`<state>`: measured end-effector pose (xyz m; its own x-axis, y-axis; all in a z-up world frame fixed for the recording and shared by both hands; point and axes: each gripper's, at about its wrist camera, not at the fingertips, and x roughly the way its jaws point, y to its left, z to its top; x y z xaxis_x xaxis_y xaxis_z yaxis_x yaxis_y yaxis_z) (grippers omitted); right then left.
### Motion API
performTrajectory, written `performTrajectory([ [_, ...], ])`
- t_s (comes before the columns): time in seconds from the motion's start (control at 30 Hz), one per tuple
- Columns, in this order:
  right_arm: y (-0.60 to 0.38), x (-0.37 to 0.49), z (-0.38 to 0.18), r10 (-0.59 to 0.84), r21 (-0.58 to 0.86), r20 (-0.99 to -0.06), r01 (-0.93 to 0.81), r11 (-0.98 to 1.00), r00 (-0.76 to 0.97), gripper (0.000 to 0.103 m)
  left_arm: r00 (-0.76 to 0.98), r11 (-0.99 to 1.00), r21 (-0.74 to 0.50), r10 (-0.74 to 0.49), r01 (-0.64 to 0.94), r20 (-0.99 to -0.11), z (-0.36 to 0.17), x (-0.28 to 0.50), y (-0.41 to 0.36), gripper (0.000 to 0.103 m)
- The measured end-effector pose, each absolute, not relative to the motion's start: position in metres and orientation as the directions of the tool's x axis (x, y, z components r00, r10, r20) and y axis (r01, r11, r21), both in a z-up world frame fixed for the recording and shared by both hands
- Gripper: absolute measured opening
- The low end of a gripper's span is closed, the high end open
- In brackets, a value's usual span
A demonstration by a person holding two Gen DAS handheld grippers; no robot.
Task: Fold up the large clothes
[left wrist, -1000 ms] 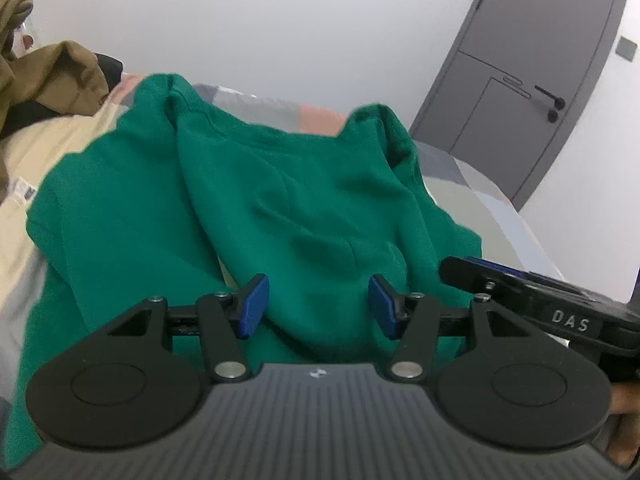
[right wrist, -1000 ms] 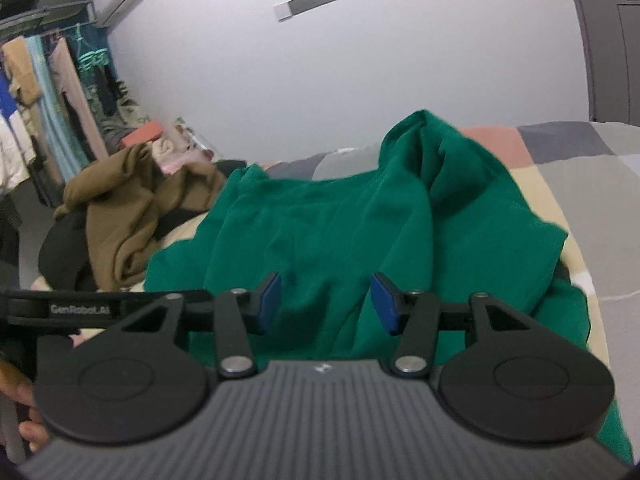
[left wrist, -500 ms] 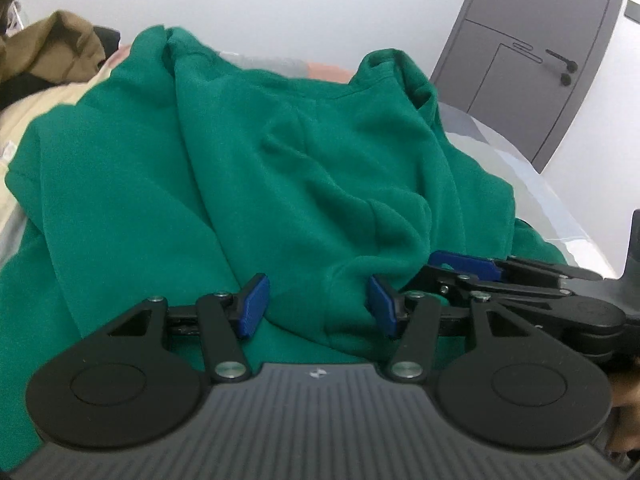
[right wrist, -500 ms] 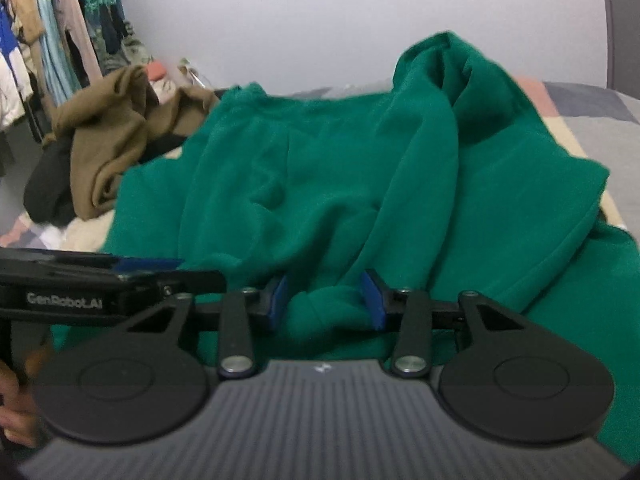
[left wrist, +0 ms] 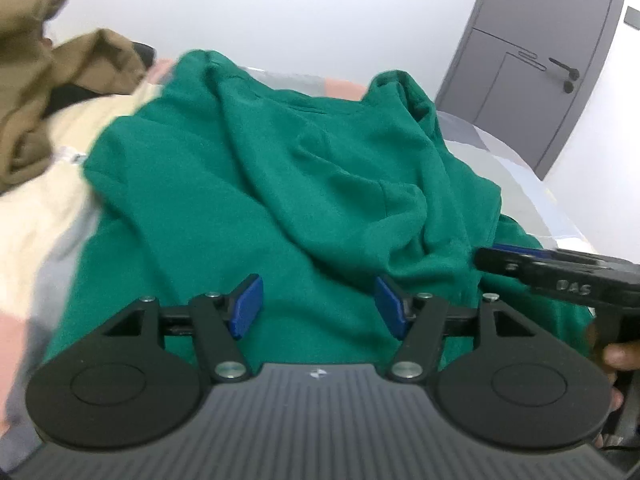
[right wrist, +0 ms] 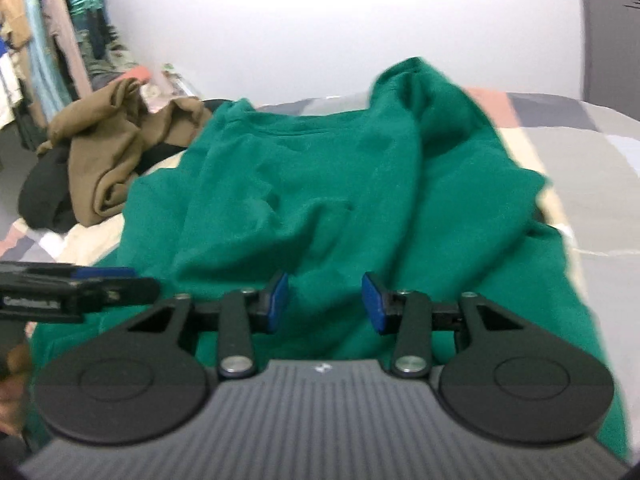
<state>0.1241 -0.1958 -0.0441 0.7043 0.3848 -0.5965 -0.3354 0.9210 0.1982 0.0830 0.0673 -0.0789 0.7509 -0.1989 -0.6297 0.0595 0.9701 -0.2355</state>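
Our left gripper (left wrist: 316, 307) and right gripper (right wrist: 325, 302) both hang with blue pads spread wide, grasping nothing, just above the near edge of the green sweatshirt (left wrist: 304, 168). It lies rumpled across the patchwork bed (right wrist: 592, 168), a brown garment (right wrist: 108, 152) heaped beside it.

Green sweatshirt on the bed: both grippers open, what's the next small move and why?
Probably lower the left gripper and right gripper onto the near edge of the crumpled green fleece sweatshirt and close. Both sets of jaws stand open with nothing between them, and the bunched garment needs spreading first.
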Motion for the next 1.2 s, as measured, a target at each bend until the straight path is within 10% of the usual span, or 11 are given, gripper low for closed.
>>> performTrajectory([
  [0.33,-0.257,0.067,-0.032,0.188,0.138,-0.653,-0.128,0.982,0.734,0.056,0.767,0.973,-0.231,-0.129,-0.025,-0.629,-0.062,0.018,0.089,0.077],
  [0.43,-0.281,0.066,-0.035,0.133,0.184,-0.665,-0.011,0.983,0.735,0.086,0.755,0.961,-0.264,-0.112,-0.083,-0.646,-0.065,0.007,0.108,0.083],
  [0.9,-0.34,0.095,-0.096,0.301,0.512,-0.768,0.26,0.818,0.566,0.088,0.607,0.789,-0.412,-0.064,-0.455,-0.792,-0.111,0.009,0.205,0.084],
  [1.2,-0.318,0.095,-0.095,0.55,0.689,-0.667,0.134,0.713,0.502,0.089,0.657,0.766,-0.552,-0.234,-0.33,-0.717,-0.109,0.004,0.193,0.086],
])
